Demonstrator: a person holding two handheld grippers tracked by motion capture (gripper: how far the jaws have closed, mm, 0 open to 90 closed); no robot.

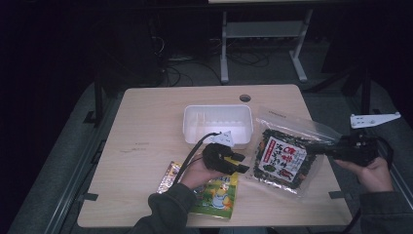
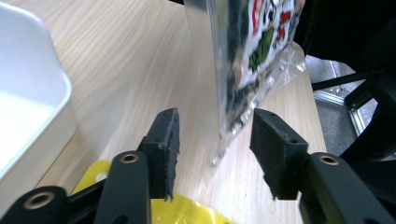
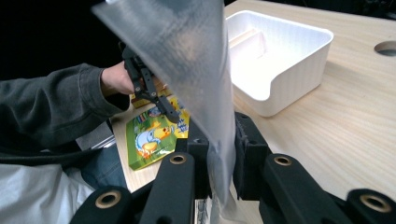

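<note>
The right gripper [image 1: 319, 147] pinches the snack bag [image 1: 284, 157] at its 3 o'clock edge to lift it. The left gripper [image 1: 241, 163] has its fingers [image 2: 164, 144] open, the bag corner loose between them.

Light wood table [image 1: 151, 122] with a round cable hole [image 1: 245, 98] near the far edge. On it: a white plastic tub [image 1: 217, 125] mid-table and a yellow-green snack packet [image 1: 214, 195] flat near the front edge, packet partly under a hand.

We could not read the print on the snack bag [image 1: 284, 161], too small in the high view and cut off by the top edge in the left gripper view. Our left hand [image 1: 195, 174] covered part of the yellow packet [image 1: 219, 197].
</note>
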